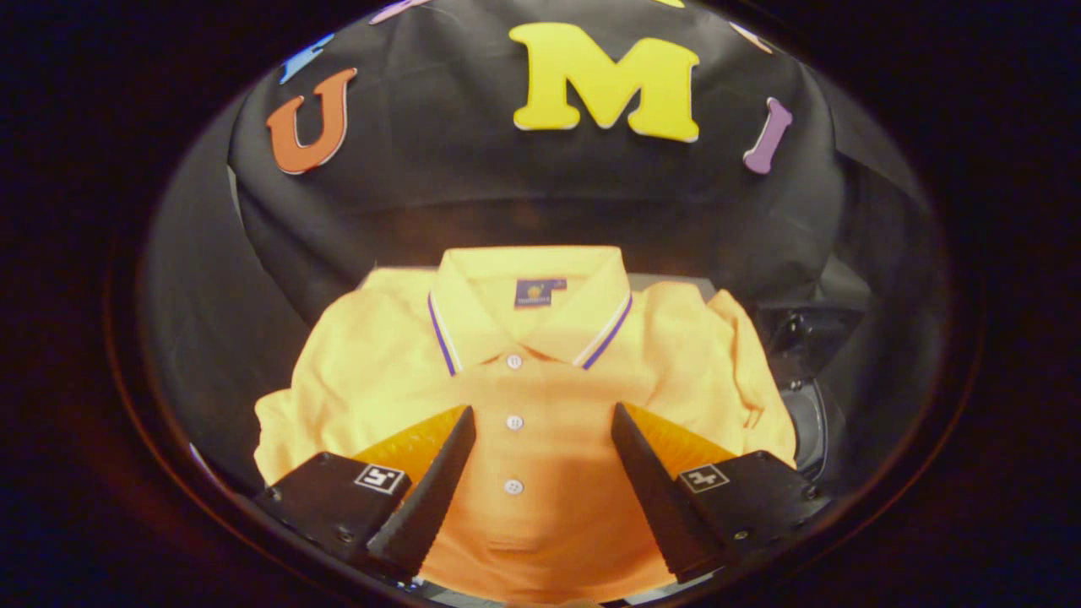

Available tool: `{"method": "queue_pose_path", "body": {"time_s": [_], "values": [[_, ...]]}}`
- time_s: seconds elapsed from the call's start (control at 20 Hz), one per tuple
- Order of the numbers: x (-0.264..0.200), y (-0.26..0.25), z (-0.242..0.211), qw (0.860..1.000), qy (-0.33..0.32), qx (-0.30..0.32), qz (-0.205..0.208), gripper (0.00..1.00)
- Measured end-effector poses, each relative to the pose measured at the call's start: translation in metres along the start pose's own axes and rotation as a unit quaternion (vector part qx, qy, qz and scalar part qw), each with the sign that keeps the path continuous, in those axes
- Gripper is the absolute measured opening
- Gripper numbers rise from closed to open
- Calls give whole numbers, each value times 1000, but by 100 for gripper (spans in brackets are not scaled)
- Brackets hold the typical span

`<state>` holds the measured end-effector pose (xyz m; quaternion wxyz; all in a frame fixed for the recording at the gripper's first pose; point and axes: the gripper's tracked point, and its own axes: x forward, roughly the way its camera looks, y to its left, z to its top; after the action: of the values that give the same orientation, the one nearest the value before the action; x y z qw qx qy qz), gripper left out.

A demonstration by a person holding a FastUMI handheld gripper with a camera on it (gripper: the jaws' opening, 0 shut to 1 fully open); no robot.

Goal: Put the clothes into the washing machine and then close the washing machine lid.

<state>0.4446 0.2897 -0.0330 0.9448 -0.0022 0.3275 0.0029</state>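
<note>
At the far left, black cloth (220, 338) hangs as the booth's wall and curves round behind everything. Next comes the left sleeve (287, 431) of a yellow polo shirt (540, 515), bunched and hanging off the near left edge of whatever the shirt lies on. The shirt is spread front-up, its collar (528, 308) at the far end, trimmed with a dark and white stripe, with a small label (540, 292) inside the neck.

The gripper (543, 422) looks down and forward over the shirt's chest, tilted toward the collar. Its left finger (439, 485) and right finger (646, 481) stand wide apart, the jaws spread with nothing pinched between them; whether the tips touch the fabric cannot be told. The button placket runs up the gap between the fingers: one white button (513, 486) lies between them near the bases, a second button (514, 422) sits level with the tips, and a third button (513, 361) lies just beyond them below the collar.

Further right, the right sleeve (743, 371) is rumpled in folds. Just beside it at the far right stands a dark device (806, 346) with a rounded part below, too dim to identify.
</note>
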Motion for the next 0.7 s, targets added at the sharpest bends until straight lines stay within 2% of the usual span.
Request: {"method": "queue_pose_path", "body": {"time_s": [0.15,0.3,0.35,0.45,0.5,0.55,0.7], "values": [[2,0,-2,1000,7,10,0,99],[5,-2,0,1000,11,-2,6,87],[5,-4,2,1000,7,-10,7,80],[7,-9,2,1000,0,-26,-3,48],[8,-12,6,999,-5,-38,-8,37],[9,-13,6,999,-8,-51,-9,18],[7,-12,7,996,-6,-88,-8,8]]}}
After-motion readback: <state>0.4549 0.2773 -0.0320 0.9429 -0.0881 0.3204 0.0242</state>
